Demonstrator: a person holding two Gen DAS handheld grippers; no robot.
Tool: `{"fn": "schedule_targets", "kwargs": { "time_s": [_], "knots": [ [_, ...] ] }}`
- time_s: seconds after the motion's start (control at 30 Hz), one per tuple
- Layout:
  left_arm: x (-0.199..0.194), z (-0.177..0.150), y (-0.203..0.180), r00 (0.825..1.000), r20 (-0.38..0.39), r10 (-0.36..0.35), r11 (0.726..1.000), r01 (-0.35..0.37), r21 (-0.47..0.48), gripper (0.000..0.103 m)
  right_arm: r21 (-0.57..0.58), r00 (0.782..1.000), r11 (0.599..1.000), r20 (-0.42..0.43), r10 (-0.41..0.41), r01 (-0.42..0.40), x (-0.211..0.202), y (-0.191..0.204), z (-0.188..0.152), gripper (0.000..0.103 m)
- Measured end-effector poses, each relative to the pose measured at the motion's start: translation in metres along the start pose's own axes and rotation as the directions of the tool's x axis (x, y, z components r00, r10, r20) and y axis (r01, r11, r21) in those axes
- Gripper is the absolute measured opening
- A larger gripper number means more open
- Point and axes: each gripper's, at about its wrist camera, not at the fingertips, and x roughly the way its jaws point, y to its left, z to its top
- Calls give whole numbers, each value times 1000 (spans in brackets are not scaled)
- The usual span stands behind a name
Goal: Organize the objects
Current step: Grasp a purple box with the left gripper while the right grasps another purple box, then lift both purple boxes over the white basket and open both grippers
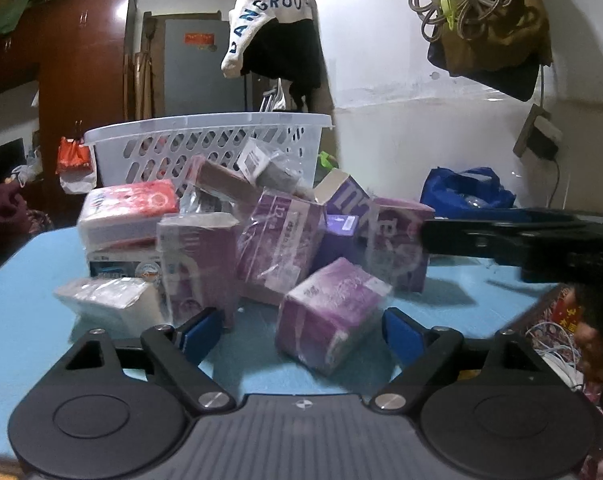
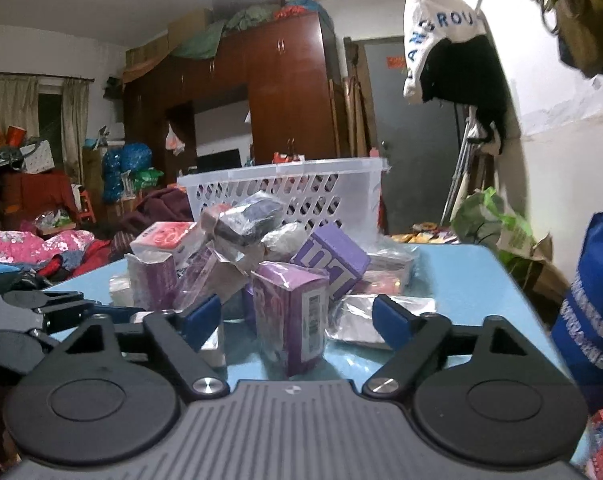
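A pile of wrapped boxes sits on a blue table (image 1: pixel 17 300). In the left wrist view my left gripper (image 1: pixel 303 330) is open, its blue pads either side of a tilted purple box (image 1: pixel 331 316). Behind stand more purple boxes (image 1: pixel 279 240), a red-and-white box (image 1: pixel 131 210) and a white perforated basket (image 1: pixel 205 148). In the right wrist view my right gripper (image 2: pixel 297 320) is open around an upright purple box (image 2: pixel 291 312) with a barcode. The basket (image 2: pixel 285 192) stands behind the pile. The right gripper also shows in the left wrist view (image 1: pixel 521 236).
A blue bag (image 1: pixel 465 192) lies at the table's right, also seen in the right wrist view (image 2: pixel 593 300). A white cap (image 1: pixel 269 16) and bags hang on the wall. A wooden wardrobe (image 2: pixel 285 92) and cluttered room lie beyond the table's far edge.
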Motion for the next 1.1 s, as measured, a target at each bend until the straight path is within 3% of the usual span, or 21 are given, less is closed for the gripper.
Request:
{"fn": "schedule_targets", "kwargs": {
  "time_s": [0.07,0.13,0.17,0.2,0.5,0.67,0.77,0.9,1.0,1.1],
  "knots": [
    [5,-2,-4,1000,5,-8,999,8,33,86,5,1000,1000,-28,12,-12,10,0,-1,82],
    [5,-4,-4,999,24,-26,999,25,47,72,2,998,999,-57,33,-33,16,2,-3,71],
    [4,-5,-2,999,30,-38,998,37,43,66,-1,997,999,-70,41,-42,18,3,-5,56],
    [2,-7,0,998,36,-55,998,54,35,54,1,996,999,-76,46,-46,17,5,-7,51],
    [-24,-11,10,990,114,-84,996,80,39,47,31,999,998,-15,51,-51,-19,10,-3,51],
    [-35,5,29,981,163,-108,993,115,-35,47,66,999,996,6,53,-53,-20,2,17,51],
    [-42,26,44,972,210,-107,991,122,-58,47,37,999,999,39,32,-33,-13,1,43,51],
    [-32,79,73,966,254,-47,993,73,-94,47,-24,998,999,66,22,-21,23,9,97,51],
    [1,127,101,973,230,-9,988,44,-150,47,-97,997,994,61,-39,45,71,18,134,51],
    [42,165,121,985,169,26,983,5,-183,46,-125,997,989,0,-78,77,120,18,152,51]
  ]
}}
